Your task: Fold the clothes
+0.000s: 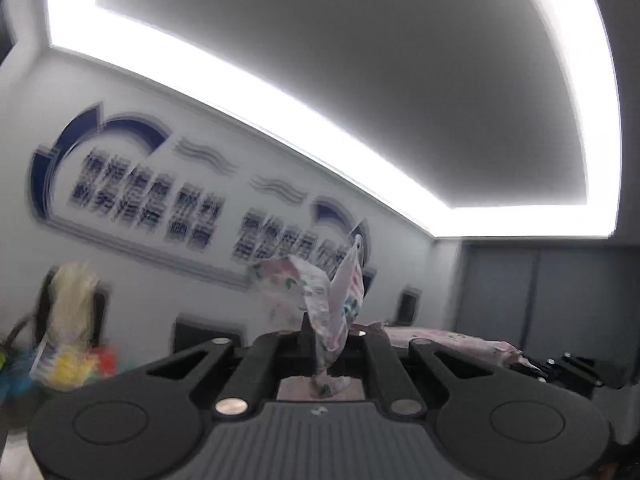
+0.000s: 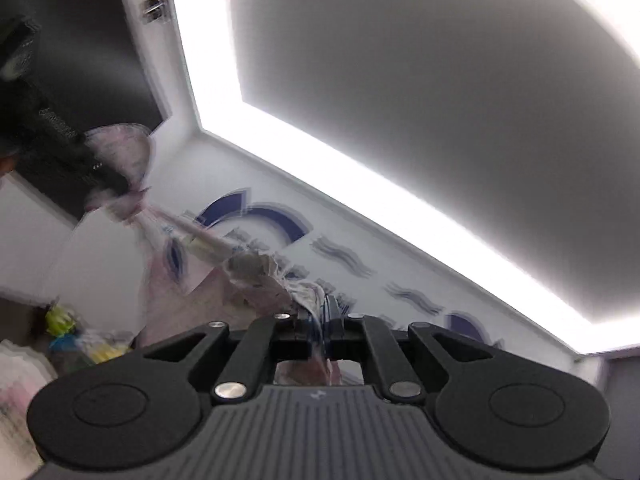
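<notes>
A pink and white printed garment (image 1: 320,304) is held up in the air between both grippers. In the left wrist view my left gripper (image 1: 326,340) is shut on a bunched corner of it, which sticks up past the fingers; the cloth runs right toward the other gripper (image 1: 568,368), seen black at the lower right. In the right wrist view my right gripper (image 2: 318,332) is shut on another corner of the garment (image 2: 256,276). From there the cloth stretches taut up and left to the left gripper (image 2: 80,156), blurred by motion.
Both views tilt up at a grey ceiling with a bright light strip (image 1: 280,92). A white wall bears blue lettering and arcs (image 1: 132,192). Colourful bags and a pale bundle (image 1: 72,336) sit at the lower left. Grey doors (image 1: 540,300) stand at the right.
</notes>
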